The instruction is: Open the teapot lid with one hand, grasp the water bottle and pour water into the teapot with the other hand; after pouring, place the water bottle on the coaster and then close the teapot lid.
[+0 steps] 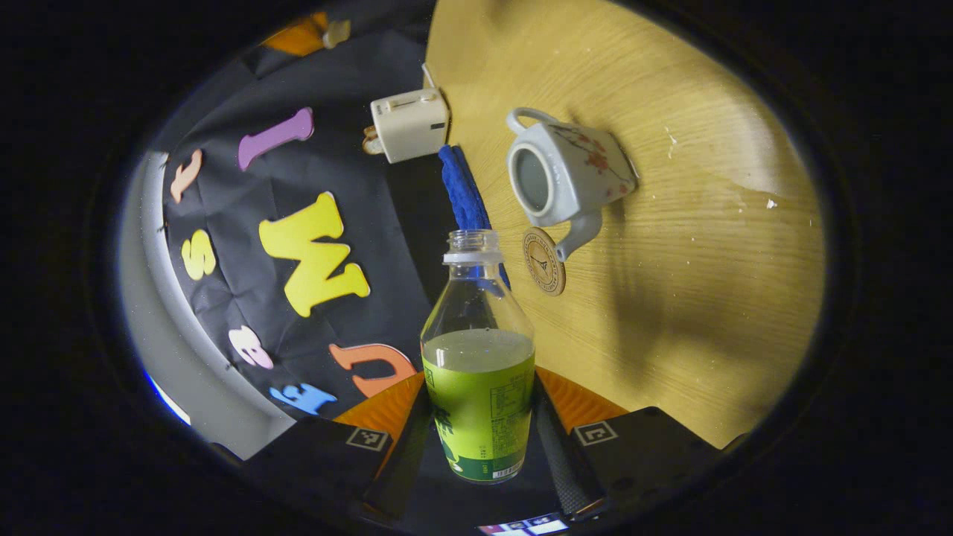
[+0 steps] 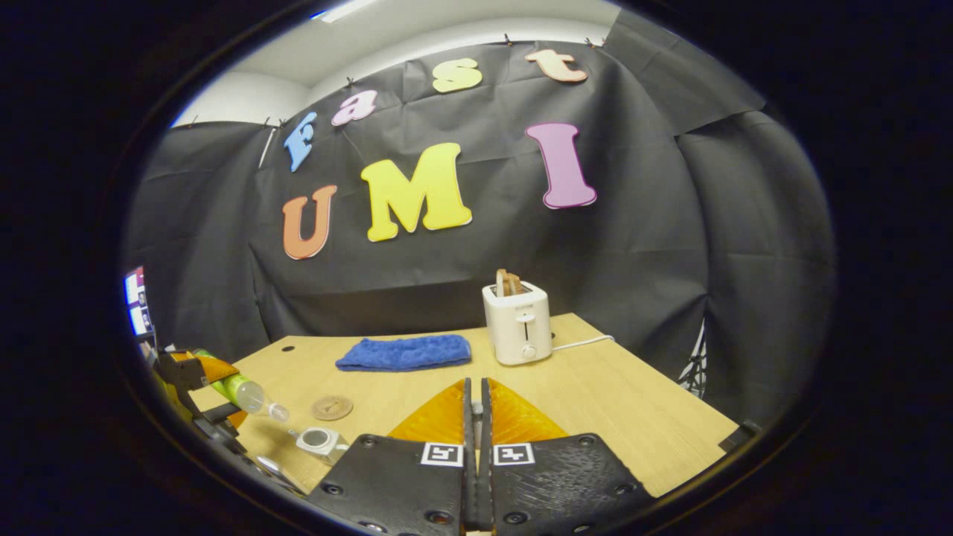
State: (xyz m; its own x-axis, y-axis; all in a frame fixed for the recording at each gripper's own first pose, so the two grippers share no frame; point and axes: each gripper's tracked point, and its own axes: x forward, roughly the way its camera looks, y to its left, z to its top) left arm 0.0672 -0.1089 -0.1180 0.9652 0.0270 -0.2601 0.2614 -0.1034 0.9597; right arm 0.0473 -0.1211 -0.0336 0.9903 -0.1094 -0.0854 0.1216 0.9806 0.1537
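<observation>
Left tool [image 1: 480, 417] pinching bottle [image 1: 479, 372], tilted neck-first toward open teapot [image 1: 566, 175]; right tool [image 2: 476, 417] pressed together.

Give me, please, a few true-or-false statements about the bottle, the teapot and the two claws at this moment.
1. The left claw grips the water bottle. True.
2. The bottle still wears its cap. False: its neck is open.
3. The teapot has its lid on. False: the round opening on top is uncovered and the hollow inside shows.
4. The coaster is bare and lies by the teapot's spout. True.
5. The right claw is wide open. False: its fingers are together, with no visible gap, and nothing can be seen between them.
6. A toaster stands beside a blue cloth at the far side of the table. True.
</observation>
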